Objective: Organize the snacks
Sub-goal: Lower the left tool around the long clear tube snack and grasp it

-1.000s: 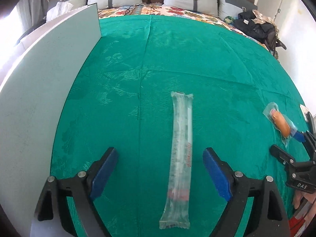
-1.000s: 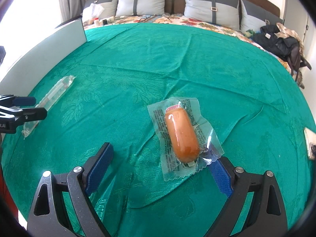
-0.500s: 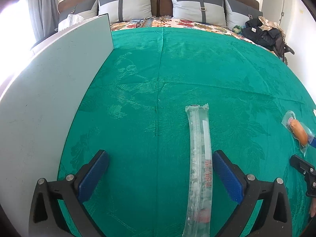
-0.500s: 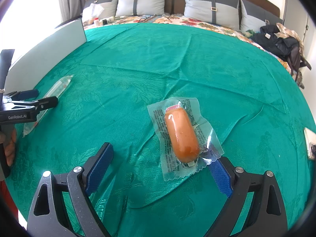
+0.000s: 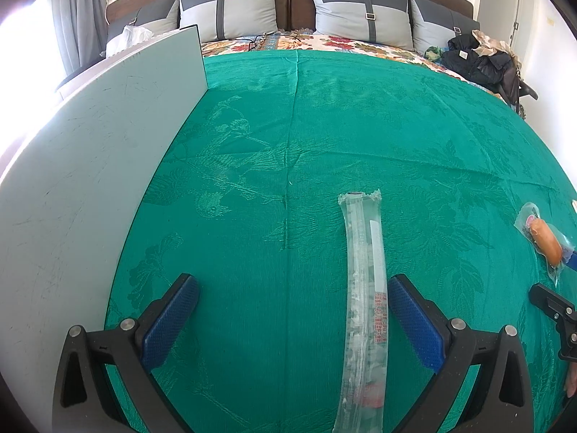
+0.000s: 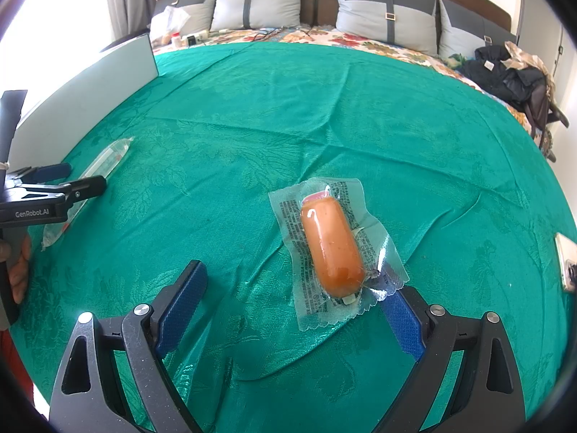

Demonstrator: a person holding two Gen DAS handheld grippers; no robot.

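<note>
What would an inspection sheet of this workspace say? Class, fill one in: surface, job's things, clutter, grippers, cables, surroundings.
Surface: green cloth, creased.
Job's things: long clear snack tube and sealed sausage pack, lying apart.
Clutter: small white object at the cloth's right edge.
Grippers: left gripper open, the tube beside one pad; right gripper open, the pack's corner over one pad.
Cables: thin wires on the floral bedding.
Surroundings: white board, pillows, dark clothes.

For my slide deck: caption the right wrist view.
Open right tool poised over a vacuum-packed sausage lying on the green cloth.
</note>
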